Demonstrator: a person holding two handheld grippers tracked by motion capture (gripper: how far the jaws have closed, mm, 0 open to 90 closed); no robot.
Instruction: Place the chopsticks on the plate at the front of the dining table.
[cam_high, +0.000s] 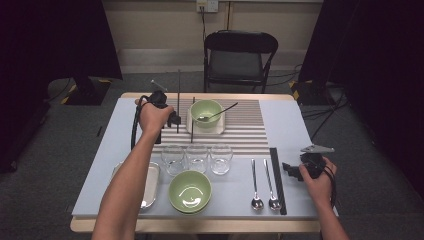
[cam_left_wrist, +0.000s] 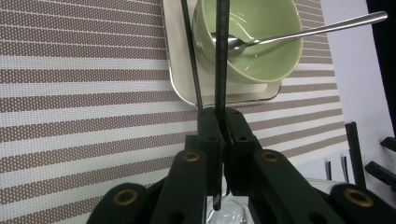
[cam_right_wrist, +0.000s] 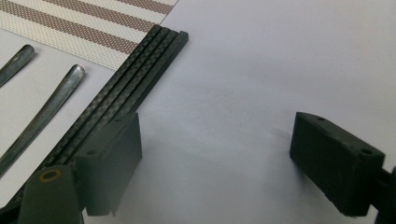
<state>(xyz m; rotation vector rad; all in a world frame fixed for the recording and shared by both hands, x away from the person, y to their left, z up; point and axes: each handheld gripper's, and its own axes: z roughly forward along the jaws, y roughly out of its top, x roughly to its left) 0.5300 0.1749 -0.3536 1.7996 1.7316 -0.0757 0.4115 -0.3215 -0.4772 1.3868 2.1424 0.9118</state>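
Note:
My left gripper (cam_high: 172, 119) hovers over the striped placemat (cam_high: 245, 131), shut on a thin black chopstick (cam_high: 178, 95) whose far end points to the table's back. In the left gripper view the jaws (cam_left_wrist: 223, 123) pinch that chopstick (cam_left_wrist: 222, 60). A second chopstick (cam_left_wrist: 191, 56) lies just left of it, along the white tray (cam_left_wrist: 180, 88). That tray holds a green bowl (cam_left_wrist: 261, 42) with a spoon (cam_left_wrist: 308, 29) in it. At the table's right edge my right gripper (cam_high: 288, 169) is open, its jaws (cam_right_wrist: 219, 163) empty beside a stack of black chopsticks (cam_right_wrist: 126, 93).
Three clear glasses (cam_high: 197, 158) stand in a row at mid-table. In front are a second green bowl (cam_high: 190, 191) and a metal tray (cam_high: 151, 186). Two spoons (cam_high: 263, 184) lie left of the chopstick stack (cam_high: 277, 180). A folding chair (cam_high: 239, 52) stands behind the table.

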